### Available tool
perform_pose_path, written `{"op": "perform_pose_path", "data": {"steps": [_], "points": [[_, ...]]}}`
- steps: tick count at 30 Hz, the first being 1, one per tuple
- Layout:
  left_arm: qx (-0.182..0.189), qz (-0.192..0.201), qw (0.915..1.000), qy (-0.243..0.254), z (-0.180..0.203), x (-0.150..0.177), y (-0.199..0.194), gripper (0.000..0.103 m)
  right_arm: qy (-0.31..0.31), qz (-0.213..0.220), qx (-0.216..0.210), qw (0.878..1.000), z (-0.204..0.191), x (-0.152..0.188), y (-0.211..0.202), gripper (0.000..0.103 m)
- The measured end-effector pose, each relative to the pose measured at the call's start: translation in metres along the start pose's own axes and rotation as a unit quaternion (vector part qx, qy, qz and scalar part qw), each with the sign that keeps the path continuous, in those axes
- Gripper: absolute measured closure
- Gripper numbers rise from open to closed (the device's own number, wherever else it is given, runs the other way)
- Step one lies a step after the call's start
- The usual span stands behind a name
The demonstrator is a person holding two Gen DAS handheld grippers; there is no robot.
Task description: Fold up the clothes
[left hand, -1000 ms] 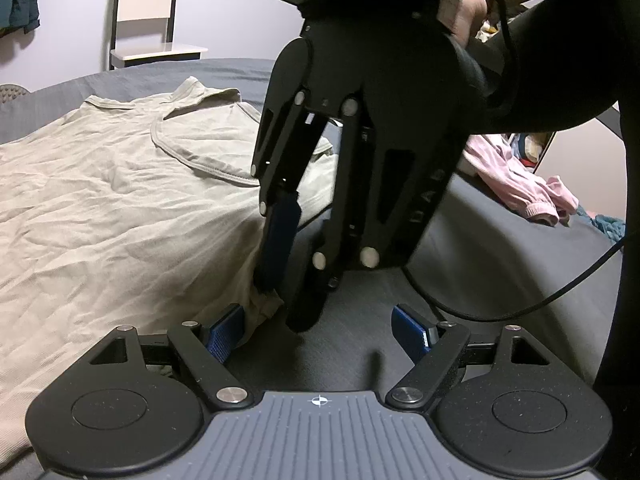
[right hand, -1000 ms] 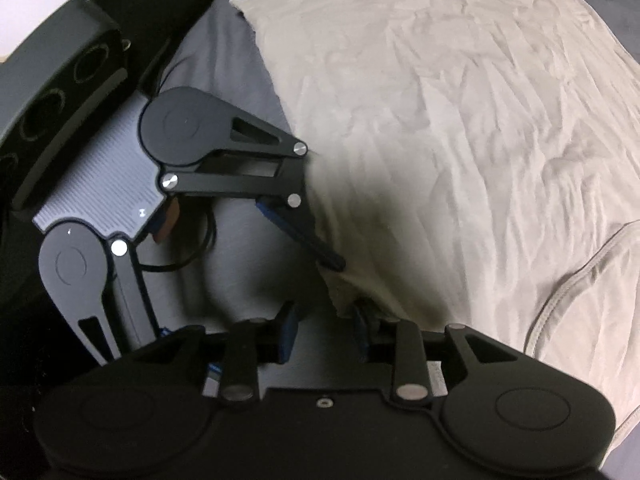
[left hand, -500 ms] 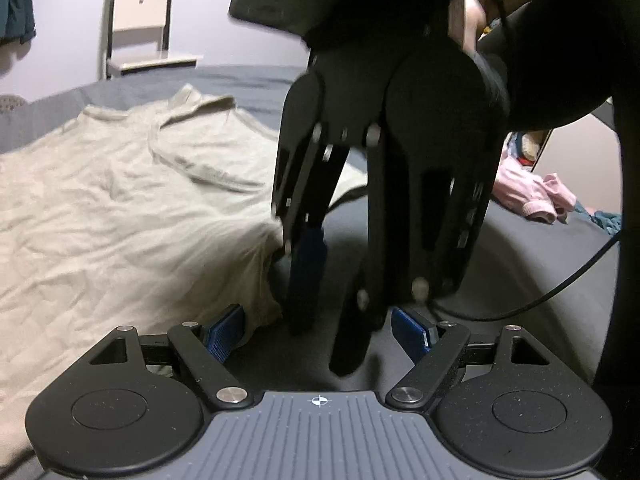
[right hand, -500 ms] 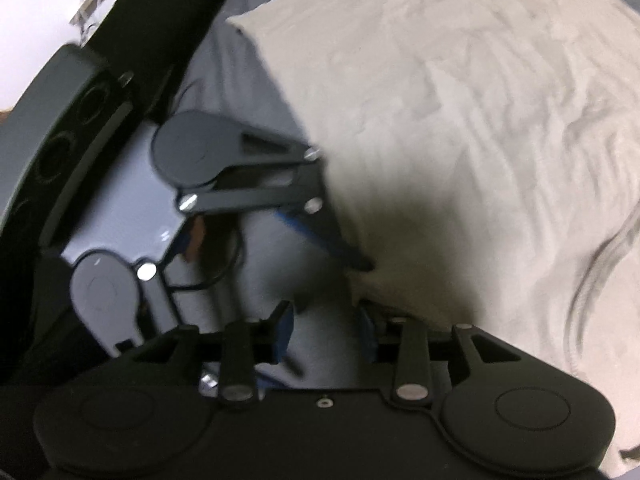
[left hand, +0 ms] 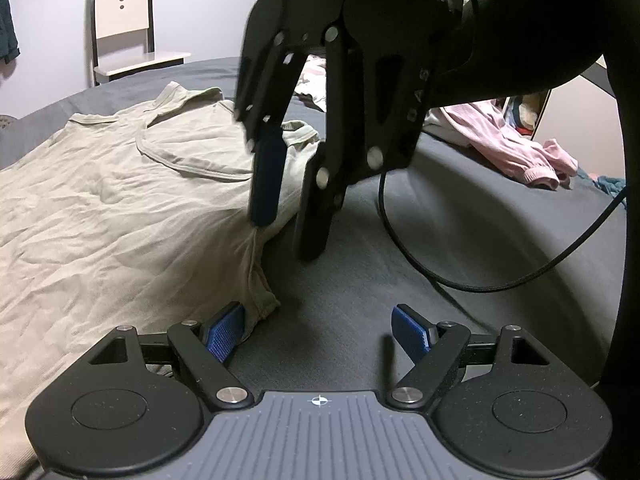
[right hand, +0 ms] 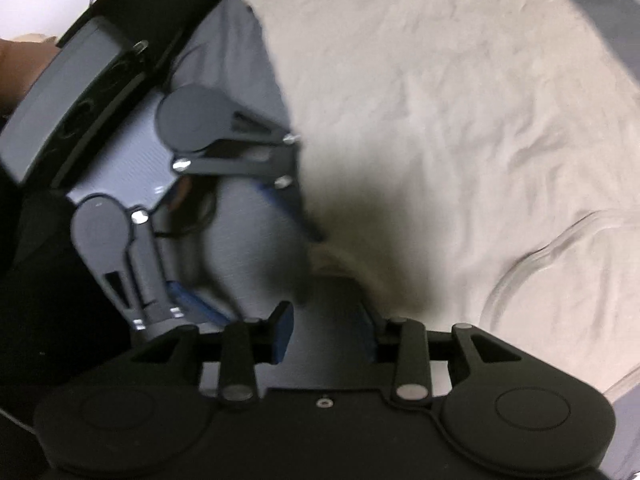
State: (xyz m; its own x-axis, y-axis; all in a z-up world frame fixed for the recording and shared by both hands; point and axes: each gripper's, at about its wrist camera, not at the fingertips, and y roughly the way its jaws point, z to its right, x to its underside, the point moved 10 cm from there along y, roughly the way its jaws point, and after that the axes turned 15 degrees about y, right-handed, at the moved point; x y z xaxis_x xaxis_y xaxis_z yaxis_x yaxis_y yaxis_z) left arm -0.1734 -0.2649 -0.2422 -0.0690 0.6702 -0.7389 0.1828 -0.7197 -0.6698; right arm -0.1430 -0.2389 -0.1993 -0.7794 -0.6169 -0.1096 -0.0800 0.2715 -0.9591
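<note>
While the beige shirt [left hand: 120, 216] lay spread flat on the dark bed [left hand: 460, 240], its near corner [left hand: 260, 304] sat against the left gripper's [left hand: 320, 328] left pad, jaws wide apart. The right gripper [left hand: 288, 216], also parted and empty, pointed down beside the same edge just beyond. The cloth ran away leftward from both.

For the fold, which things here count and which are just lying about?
In the job:
beige shirt
left gripper, jaws open at the shirt's edge
right gripper, jaws open, at that edge

Lying about:
pink garment
chair
black cable
grey bed, only the work surface
</note>
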Motion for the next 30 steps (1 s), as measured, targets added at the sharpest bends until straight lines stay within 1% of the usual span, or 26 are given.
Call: {"op": "perform_pose_path", "data": {"steps": [2, 5, 8, 10, 12, 14, 17, 19, 23, 25, 30], "points": [[0.0, 0.0, 1.0, -0.002, -0.001, -0.001, 0.0, 0.023, -0.012, 0.011, 0.001, 1.0, 0.004, 0.0, -0.003, 0.067], [-0.001, -0.001, 1.0, -0.001, -0.004, 0.0, 0.003, 0.023, -0.039, 0.018, -0.002, 0.999, -0.011, -0.004, 0.006, 0.067], [-0.001, 0.0, 1.0, -0.003, -0.004, -0.001, 0.002, 0.023, -0.056, 0.025, 0.013, 0.998, 0.001, 0.013, 0.003, 0.067], [-0.007, 0.0, 1.0, 0.001, -0.006, -0.002, -0.002, 0.023, -0.052, 0.011, 0.022, 0.998, 0.004, 0.016, 0.011, 0.068], [-0.019, 0.009, 0.9997, 0.007, -0.009, -0.004, -0.011, 0.023, -0.052, -0.006, 0.023, 0.998, 0.005, 0.024, 0.018, 0.067], [-0.021, 0.032, 0.9993, 0.006, -0.011, -0.009, -0.021, 0.023, -0.049, -0.01, 0.02, 0.999, 0.005, 0.026, 0.018, 0.066], [0.001, 0.055, 0.9985, -0.001, -0.008, -0.017, -0.021, 0.023, -0.044, -0.015, 0.015, 0.999, 0.006, 0.028, 0.017, 0.066], [0.012, 0.051, 0.9986, 0.0, -0.005, -0.019, -0.011, 0.023, -0.041, -0.018, 0.012, 0.999, 0.006, 0.029, 0.017, 0.066], [0.006, 0.032, 0.9995, -0.006, -0.005, -0.014, 0.006, 0.023, -0.04, -0.034, 0.015, 0.999, 0.011, 0.039, 0.011, 0.066], [0.008, 0.031, 0.9994, -0.011, -0.005, -0.011, 0.007, 0.023, -0.041, -0.043, 0.021, 0.998, 0.016, 0.046, 0.005, 0.066], [0.025, 0.035, 0.9985, -0.034, -0.004, -0.006, 0.005, 0.023, -0.018, -0.044, 0.064, 0.997, 0.048, 0.065, -0.012, 0.066]]}}
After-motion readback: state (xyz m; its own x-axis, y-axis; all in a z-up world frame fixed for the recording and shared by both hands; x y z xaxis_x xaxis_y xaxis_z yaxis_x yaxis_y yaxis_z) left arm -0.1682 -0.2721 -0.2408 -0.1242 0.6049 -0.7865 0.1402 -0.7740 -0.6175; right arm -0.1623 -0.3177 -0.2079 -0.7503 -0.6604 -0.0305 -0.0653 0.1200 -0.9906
